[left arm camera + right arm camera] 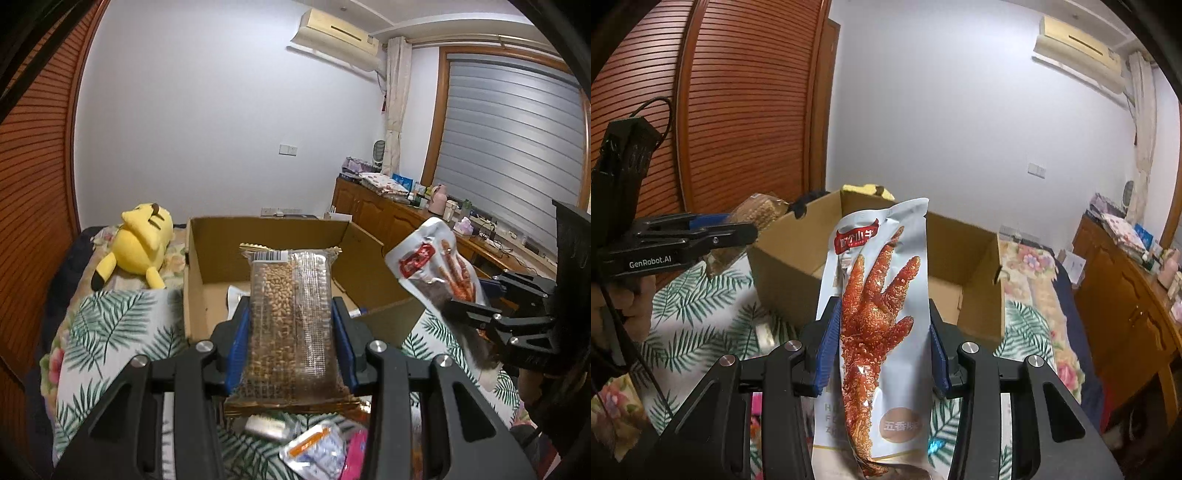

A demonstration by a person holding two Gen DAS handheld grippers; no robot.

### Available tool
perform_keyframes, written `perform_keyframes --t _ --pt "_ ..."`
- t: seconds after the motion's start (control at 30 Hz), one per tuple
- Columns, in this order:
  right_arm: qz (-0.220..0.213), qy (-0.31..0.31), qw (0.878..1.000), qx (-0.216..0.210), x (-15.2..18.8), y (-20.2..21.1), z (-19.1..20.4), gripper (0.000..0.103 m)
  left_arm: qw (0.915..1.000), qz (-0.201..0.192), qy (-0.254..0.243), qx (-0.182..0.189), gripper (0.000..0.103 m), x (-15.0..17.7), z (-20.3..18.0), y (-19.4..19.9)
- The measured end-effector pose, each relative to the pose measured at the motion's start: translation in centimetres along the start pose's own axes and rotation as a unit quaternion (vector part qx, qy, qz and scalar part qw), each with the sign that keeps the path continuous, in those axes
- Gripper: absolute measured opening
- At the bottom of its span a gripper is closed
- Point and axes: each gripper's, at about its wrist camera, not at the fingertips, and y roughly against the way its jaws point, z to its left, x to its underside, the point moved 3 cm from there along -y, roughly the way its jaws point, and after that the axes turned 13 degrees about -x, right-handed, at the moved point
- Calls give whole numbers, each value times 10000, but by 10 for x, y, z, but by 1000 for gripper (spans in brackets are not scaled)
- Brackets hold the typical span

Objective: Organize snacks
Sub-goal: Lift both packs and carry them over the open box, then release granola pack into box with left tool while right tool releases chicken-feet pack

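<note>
A bed covered with a leaf-patterned sheet (110, 314) serves as the work surface, and an open cardboard box (218, 258) is set on it. The left gripper (291, 332) is clamped on a clear bag of nuts (290, 317), held up in front of the box. The right gripper (882, 339) is clamped on a white pouch printed with a chicken foot (879, 306), likewise raised just before the box. More small snack packets (314, 450) are scattered on the sheet beneath the left gripper. A yellow plush toy (140, 243) is laid beside the box. The room is bounded by a white wall with an air conditioner (336, 37), a slatted wooden door (738, 92), a shuttered window (509, 140) and a cluttered wooden cabinet (376, 210).
</note>
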Motion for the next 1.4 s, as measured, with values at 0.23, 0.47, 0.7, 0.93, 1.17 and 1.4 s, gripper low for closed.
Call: perform_keyframes --t 0.23,0.47,0.7,0.93,1.17,1.4 --pt "-23 90 9999 91 -22 -20 -11 43 10000 -51 58 52 39 -25 -1 -21" --pt "-15 -3 9999 159 -33 -42 -28 43 10000 -21 23 14 39 -37 1 -50" --pt "-40 -125 9998 166 -38 -63 -47 43 9999 70 85 12 39 -36 6 -75" --pt "-108 -410 9990 120 -41 -82 -67 43 9999 141 73 -60 40 -33 6 -95" --pt "-85 -616 9980 149 -45 -103 -82 43 9996 237 30 -157 40 -27 1 -112" --pt "53 -647 9978 136 -35 -110 -86 42 9991 337 -53 -237 43 -24 -5 -123"
